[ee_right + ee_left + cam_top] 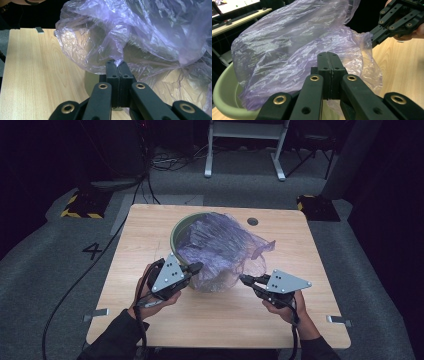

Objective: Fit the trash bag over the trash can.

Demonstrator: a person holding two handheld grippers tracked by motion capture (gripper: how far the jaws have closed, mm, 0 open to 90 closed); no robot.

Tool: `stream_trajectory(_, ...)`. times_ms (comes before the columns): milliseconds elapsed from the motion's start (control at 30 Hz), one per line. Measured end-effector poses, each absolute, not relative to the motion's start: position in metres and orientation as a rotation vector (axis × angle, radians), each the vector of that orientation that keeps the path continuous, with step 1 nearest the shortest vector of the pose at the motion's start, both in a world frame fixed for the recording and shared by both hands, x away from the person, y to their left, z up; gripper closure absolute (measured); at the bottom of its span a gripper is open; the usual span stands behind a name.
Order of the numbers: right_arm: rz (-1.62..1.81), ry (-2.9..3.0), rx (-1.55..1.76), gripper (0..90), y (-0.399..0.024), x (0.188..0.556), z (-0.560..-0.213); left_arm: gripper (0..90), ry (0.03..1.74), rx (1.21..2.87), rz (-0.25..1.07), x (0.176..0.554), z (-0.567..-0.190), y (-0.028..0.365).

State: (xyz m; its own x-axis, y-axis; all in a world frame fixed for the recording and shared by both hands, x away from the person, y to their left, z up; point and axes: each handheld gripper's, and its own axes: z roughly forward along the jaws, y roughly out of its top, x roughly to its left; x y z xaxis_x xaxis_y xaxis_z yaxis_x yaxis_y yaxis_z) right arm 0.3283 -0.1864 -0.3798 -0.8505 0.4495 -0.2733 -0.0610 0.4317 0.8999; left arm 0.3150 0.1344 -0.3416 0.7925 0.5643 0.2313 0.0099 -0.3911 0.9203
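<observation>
On the wooden counter [125, 270], the left tool [196, 267] sits at the near left side of the green bin [176, 231], its jaws pressed together on the edge of the purple plastic bag [220, 245]; the bag billows crumpled over the bin's mouth and drapes down its front; the right tool [243, 279] has its jaws clamped on the bag's lower right edge.

Thin, crinkled, glossy purple plastic bag [220, 247] (translucent), matt green bin [181, 226], smooth pale wood-grain table [225, 312].
</observation>
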Motion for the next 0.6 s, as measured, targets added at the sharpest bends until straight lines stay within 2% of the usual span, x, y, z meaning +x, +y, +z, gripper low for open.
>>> stream_trajectory(100,1.416,2.209,0.324,90.0,-0.185,0.328,-0.380,84.8,0.406,1.870,0.621,0.311,-0.340,0.139)
stream_trajectory(167,1.416,2.208,0.324,90.0,-0.185,0.328,-0.379,75.5,0.385,1.861,0.619,0.307,-0.337,0.140)
stream_trajectory(200,1.414,2.209,0.322,90.0,-0.184,0.328,-0.379,68.6,0.378,1.861,0.613,0.306,-0.336,0.139)
stream_trajectory(267,1.414,2.208,0.323,90.0,-0.184,0.328,-0.379,46.0,0.389,1.863,0.589,0.304,-0.334,0.136)
stream_trajectory(333,1.413,2.208,0.321,90.0,-0.183,0.328,-0.379,30.0,0.387,1.855,0.594,0.301,-0.333,0.132)
stream_trajectory(367,1.412,2.209,0.321,90.0,-0.183,0.328,-0.379,25.5,0.379,1.853,0.584,0.300,-0.333,0.129)
stream_trajectory(500,1.406,2.210,0.312,90.0,-0.181,0.328,-0.379,18.7,0.376,1.881,0.598,0.302,-0.332,0.118)
stream_trajectory(567,1.405,2.213,0.305,90.0,-0.180,0.327,-0.378,21.2,0.387,1.901,0.610,0.305,-0.333,0.114)
stream_trajectory(600,1.405,2.214,0.301,90.0,-0.180,0.327,-0.378,27.2,0.401,1.905,0.622,0.306,-0.333,0.113)
